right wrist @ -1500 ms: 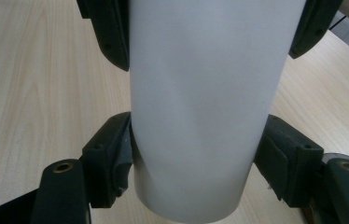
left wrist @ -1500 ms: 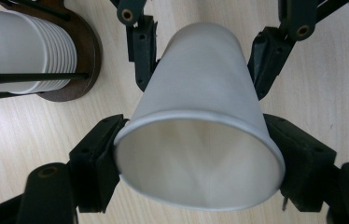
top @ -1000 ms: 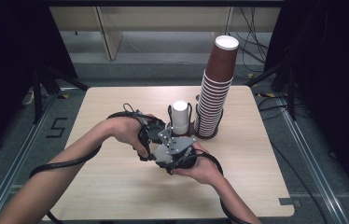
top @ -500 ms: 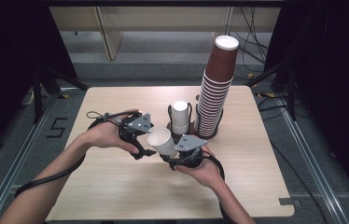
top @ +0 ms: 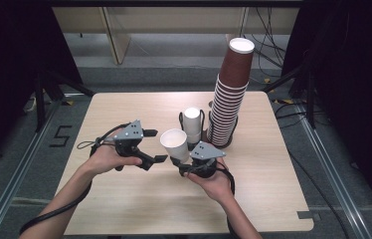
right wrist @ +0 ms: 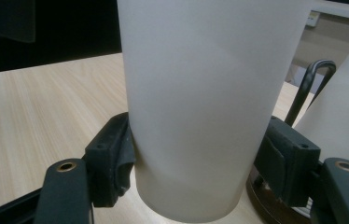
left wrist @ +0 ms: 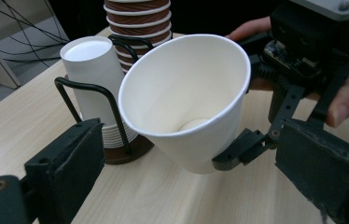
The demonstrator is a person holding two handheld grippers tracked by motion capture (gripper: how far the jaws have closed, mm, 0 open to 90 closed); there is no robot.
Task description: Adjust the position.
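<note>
- The right gripper (top: 180, 160), just below the centre of the high view, is clamped on a white paper cup (top: 175, 145); in the right gripper view its two black pads press on both sides of the cup (right wrist: 210, 102) near its base.
- The cup is lifted off the table (top: 124, 209) and tilted, with its open mouth turned to the upper left of the high view.
- The left gripper (top: 160, 159), left of centre in the high view, has its jaws apart and nothing between them. The jaws have just been opening.
- In the left gripper view the cup (left wrist: 186, 98) is in the middle of the frame, beyond the two spread jaws, and it does not touch them.
- Behind the cup, at the centre of the high view, a stack of white cups (top: 192, 124) stands upside down in a black wire holder (top: 181, 119).
- Just to the right of it, a tall stack of brown cups (top: 230, 97) rises to the upper right of the frame.
</note>
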